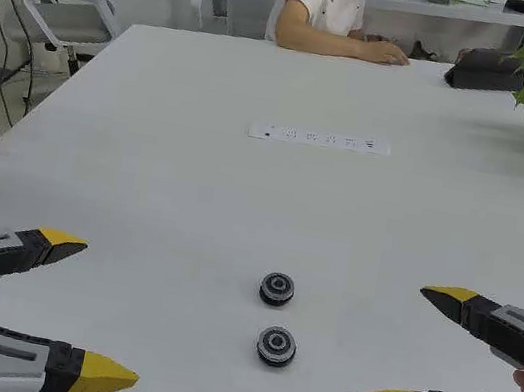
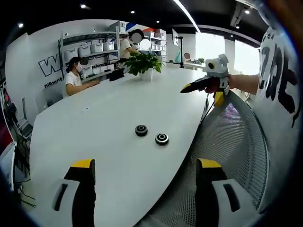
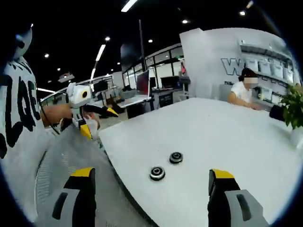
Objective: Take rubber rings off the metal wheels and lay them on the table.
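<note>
**Two wheels, two open grippers, nothing held**

I count two small round metal wheels ringed in black rubber, lying flat on the white surface (image 1: 145,165). The upper metal wheel (image 1: 277,288) sits just below the frame's centre. The lower metal wheel (image 1: 276,345) lies near it, slightly to the right and not touching. My two grippers flank them, the left gripper (image 1: 108,309) at lower left and the right gripper (image 1: 386,346) at lower right. Both have their yellow-tipped jaws spread wide and empty, well apart from the wheels. One white power strip (image 1: 319,138) lies above centre, and one seated person (image 1: 321,3) rests an arm on the surface at the top edge.
</note>
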`<state>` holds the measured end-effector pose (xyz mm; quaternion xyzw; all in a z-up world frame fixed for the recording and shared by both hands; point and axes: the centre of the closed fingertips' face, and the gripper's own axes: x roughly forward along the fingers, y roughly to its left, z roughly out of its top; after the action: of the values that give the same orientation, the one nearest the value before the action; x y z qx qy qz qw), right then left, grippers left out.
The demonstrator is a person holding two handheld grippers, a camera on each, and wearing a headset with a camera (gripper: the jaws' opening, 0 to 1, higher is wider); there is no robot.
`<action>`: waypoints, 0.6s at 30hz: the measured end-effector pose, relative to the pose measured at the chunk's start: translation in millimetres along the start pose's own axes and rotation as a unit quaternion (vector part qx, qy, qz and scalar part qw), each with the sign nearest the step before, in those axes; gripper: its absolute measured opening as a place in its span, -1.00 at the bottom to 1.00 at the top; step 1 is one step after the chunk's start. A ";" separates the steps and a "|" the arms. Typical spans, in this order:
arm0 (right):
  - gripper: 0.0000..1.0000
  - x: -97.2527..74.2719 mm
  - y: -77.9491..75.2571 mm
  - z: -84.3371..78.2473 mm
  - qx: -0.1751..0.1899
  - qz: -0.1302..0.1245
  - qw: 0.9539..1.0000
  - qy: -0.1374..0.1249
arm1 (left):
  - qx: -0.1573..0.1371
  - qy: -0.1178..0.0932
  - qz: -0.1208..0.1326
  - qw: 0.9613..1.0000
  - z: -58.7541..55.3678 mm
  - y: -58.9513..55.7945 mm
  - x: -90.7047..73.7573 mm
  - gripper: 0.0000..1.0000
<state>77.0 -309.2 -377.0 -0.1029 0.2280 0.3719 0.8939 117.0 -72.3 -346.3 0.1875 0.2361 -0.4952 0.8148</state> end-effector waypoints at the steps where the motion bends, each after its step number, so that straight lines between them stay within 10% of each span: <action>1: 0.98 0.0 0.1 0.3 0.000 0.000 1.000 -0.001 | 0.000 0.000 0.000 1.000 0.9 -0.1 -0.2 0.66; 18: 0.98 0.1 2.0 -4.2 0.001 0.005 1.000 0.012 | 0.007 0.003 -0.001 1.000 2.2 -1.7 0.2 0.65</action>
<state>74.2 -309.3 -380.7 -0.1058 0.2397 0.3746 0.8894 116.0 -74.4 -344.7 0.1942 0.2350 -0.4974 0.8122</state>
